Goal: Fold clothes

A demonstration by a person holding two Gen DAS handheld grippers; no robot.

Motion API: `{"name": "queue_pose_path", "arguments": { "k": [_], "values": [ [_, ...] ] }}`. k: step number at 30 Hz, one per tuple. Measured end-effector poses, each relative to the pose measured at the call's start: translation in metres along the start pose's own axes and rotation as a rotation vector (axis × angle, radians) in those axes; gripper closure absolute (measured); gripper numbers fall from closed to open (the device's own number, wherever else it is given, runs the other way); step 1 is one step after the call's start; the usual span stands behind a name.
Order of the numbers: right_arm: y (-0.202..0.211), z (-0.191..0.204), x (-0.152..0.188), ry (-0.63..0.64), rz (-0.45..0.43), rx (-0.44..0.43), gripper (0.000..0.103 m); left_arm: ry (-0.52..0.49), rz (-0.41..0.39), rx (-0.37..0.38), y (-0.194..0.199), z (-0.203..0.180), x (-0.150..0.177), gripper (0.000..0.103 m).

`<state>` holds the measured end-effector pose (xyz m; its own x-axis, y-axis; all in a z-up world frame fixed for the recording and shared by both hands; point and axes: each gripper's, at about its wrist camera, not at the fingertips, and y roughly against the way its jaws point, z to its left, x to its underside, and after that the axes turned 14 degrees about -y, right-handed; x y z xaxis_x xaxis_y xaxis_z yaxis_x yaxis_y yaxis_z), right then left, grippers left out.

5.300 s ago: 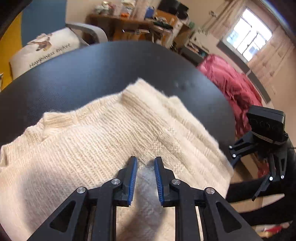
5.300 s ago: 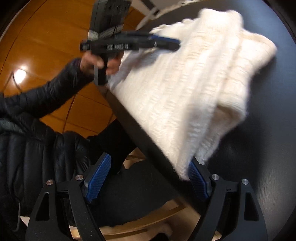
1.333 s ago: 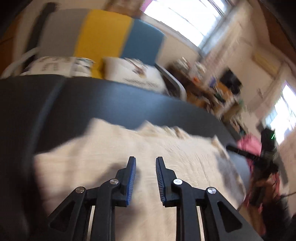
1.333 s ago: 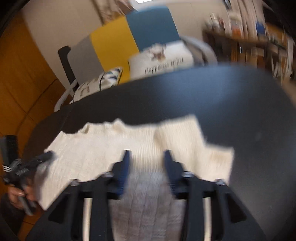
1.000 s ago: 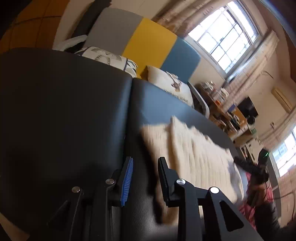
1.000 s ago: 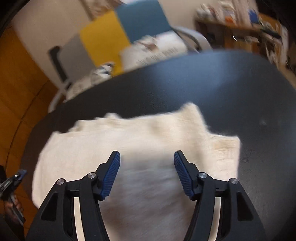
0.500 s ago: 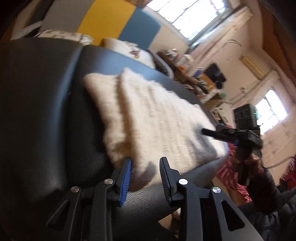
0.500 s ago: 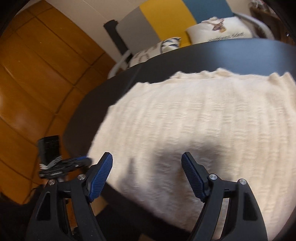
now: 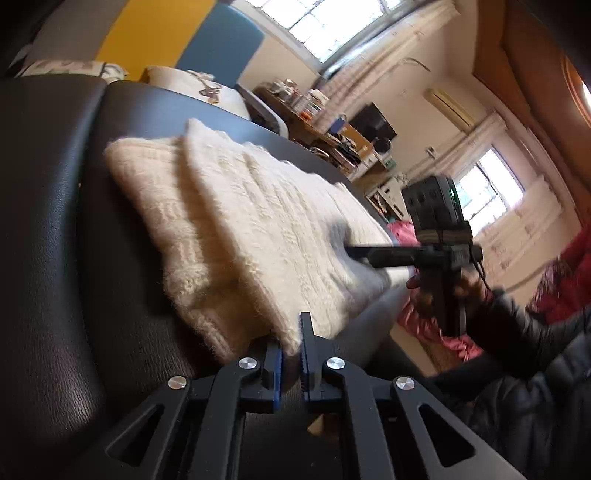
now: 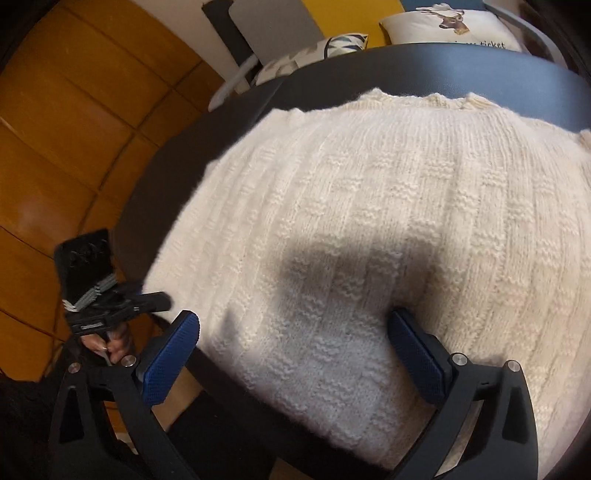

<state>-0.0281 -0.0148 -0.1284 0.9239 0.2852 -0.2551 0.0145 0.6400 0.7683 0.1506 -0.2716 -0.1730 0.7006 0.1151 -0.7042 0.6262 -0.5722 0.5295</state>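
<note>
A cream knitted sweater (image 9: 236, 221) lies folded on the black leather-like table (image 9: 55, 258). In the left wrist view my left gripper (image 9: 291, 349) is shut on the sweater's near corner, which overhangs the table edge. The right gripper (image 9: 373, 254), held in a hand, points over the sweater's far side. In the right wrist view the sweater (image 10: 369, 206) fills the frame. My right gripper (image 10: 295, 354) stands wide open just above its near edge, a finger (image 10: 173, 350) on each side. The left gripper (image 10: 110, 299) shows at the sweater's left corner.
Behind the table (image 10: 207, 122) are grey, yellow and blue seat backs (image 9: 155, 33) with cushions (image 10: 454, 29). A cluttered desk (image 9: 314, 110) and a red cloth (image 9: 424, 325) lie to the right. A black puffer sleeve (image 9: 517, 343) reaches in. Wood floor (image 10: 55, 147) lies to the left.
My left gripper has closed on the sweater's near corner. The right gripper has come lower and nearer over the sweater's front edge, still open.
</note>
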Motion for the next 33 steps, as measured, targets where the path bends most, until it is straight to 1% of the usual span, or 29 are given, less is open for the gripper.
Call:
{"name": "queue_pose_path", "arguments": {
  "k": [1, 2, 3, 4, 5, 7, 10, 11, 12, 14, 15, 17, 18, 19, 21, 22, 24, 25, 26, 27, 28, 30, 31, 32, 33],
  "values": [
    [-0.001, 0.001, -0.001, -0.001, 0.008, 0.011, 0.001, -0.005, -0.002, 0.001, 0.0, -0.001, 0.003, 0.097],
    [0.001, 0.004, -0.004, -0.018, 0.003, 0.026, 0.012, -0.011, -0.012, -0.001, 0.002, -0.002, 0.005, 0.097],
    [0.004, 0.008, -0.007, -0.037, -0.004, 0.042, 0.021, -0.016, -0.023, -0.003, 0.003, -0.003, 0.007, 0.097],
    [0.008, 0.016, -0.011, -0.017, -0.019, 0.042, 0.031, -0.021, -0.033, -0.005, 0.004, -0.004, 0.008, 0.097],
    [0.012, 0.025, -0.016, 0.011, -0.034, 0.041, 0.031, -0.027, -0.044, -0.007, 0.005, -0.006, 0.01, 0.097],
    [0.014, 0.053, -0.031, 0.109, -0.075, 0.09, 0.031, -0.037, -0.065, -0.011, 0.008, -0.008, 0.014, 0.097],
    [0.0, 0.085, -0.057, 0.203, -0.09, 0.111, 0.031, -0.054, -0.096, -0.017, 0.012, -0.011, 0.019, 0.097],
    [-0.009, 0.091, -0.066, 0.22, -0.082, 0.132, 0.031, -0.062, -0.1, -0.022, 0.012, -0.013, 0.021, 0.097],
    [-0.022, 0.094, -0.074, 0.232, -0.071, 0.165, 0.031, -0.082, -0.079, -0.038, 0.01, -0.015, 0.024, 0.098],
    [-0.054, 0.088, -0.088, 0.239, -0.026, 0.292, 0.034, -0.112, -0.043, -0.064, 0.007, -0.018, 0.028, 0.098],
    [-0.069, 0.08, -0.092, 0.234, -0.01, 0.352, 0.034, -0.096, -0.045, -0.054, 0.008, -0.017, 0.031, 0.099],
    [-0.078, 0.075, -0.091, 0.23, -0.046, 0.335, 0.034, -0.066, -0.054, -0.038, 0.013, -0.014, 0.035, 0.098],
    [-0.077, 0.074, -0.09, 0.23, -0.059, 0.331, 0.034, -0.058, -0.073, -0.043, 0.018, -0.013, 0.035, 0.097],
    [-0.076, 0.074, -0.088, 0.23, -0.069, 0.33, 0.034, -0.041, -0.083, -0.055, 0.021, -0.011, 0.035, 0.093],
    [-0.074, 0.073, -0.085, 0.236, -0.087, 0.325, 0.034, -0.001, -0.081, -0.055, 0.021, -0.004, 0.033, 0.085],
    [-0.074, 0.072, -0.084, 0.235, -0.088, 0.319, 0.034, 0.001, -0.082, -0.069, 0.021, -0.003, 0.029, 0.084],
    [-0.073, 0.069, -0.087, 0.217, -0.074, 0.291, 0.031, 0.002, -0.079, -0.046, 0.019, -0.001, 0.023, 0.082],
    [-0.072, 0.067, -0.089, 0.202, -0.066, 0.271, 0.027, 0.002, -0.077, -0.04, 0.018, -0.001, 0.021, 0.08],
    [-0.071, 0.066, -0.09, 0.189, -0.059, 0.25, 0.018, -0.001, -0.073, -0.03, 0.017, -0.001, 0.02, 0.08],
    [-0.07, 0.064, -0.091, 0.176, -0.052, 0.229, 0.015, -0.003, -0.068, -0.022, 0.015, 0.0, 0.019, 0.08],
    [-0.071, 0.064, -0.09, 0.184, -0.053, 0.226, 0.013, -0.006, -0.061, -0.021, 0.015, 0.0, 0.019, 0.08],
    [-0.074, 0.067, -0.087, 0.214, -0.058, 0.246, 0.011, -0.01, -0.052, -0.014, 0.013, -0.004, 0.016, 0.08],
    [-0.076, 0.069, -0.085, 0.23, -0.059, 0.256, 0.009, -0.016, -0.053, -0.012, 0.012, -0.006, 0.015, 0.083],
    [-0.076, 0.073, -0.083, 0.234, -0.061, 0.265, 0.009, -0.029, -0.049, -0.007, 0.011, -0.009, 0.013, 0.083],
    [-0.075, 0.074, -0.082, 0.225, -0.066, 0.266, 0.009, -0.041, -0.045, -0.001, 0.009, -0.011, 0.012, 0.085]
  ]
}}
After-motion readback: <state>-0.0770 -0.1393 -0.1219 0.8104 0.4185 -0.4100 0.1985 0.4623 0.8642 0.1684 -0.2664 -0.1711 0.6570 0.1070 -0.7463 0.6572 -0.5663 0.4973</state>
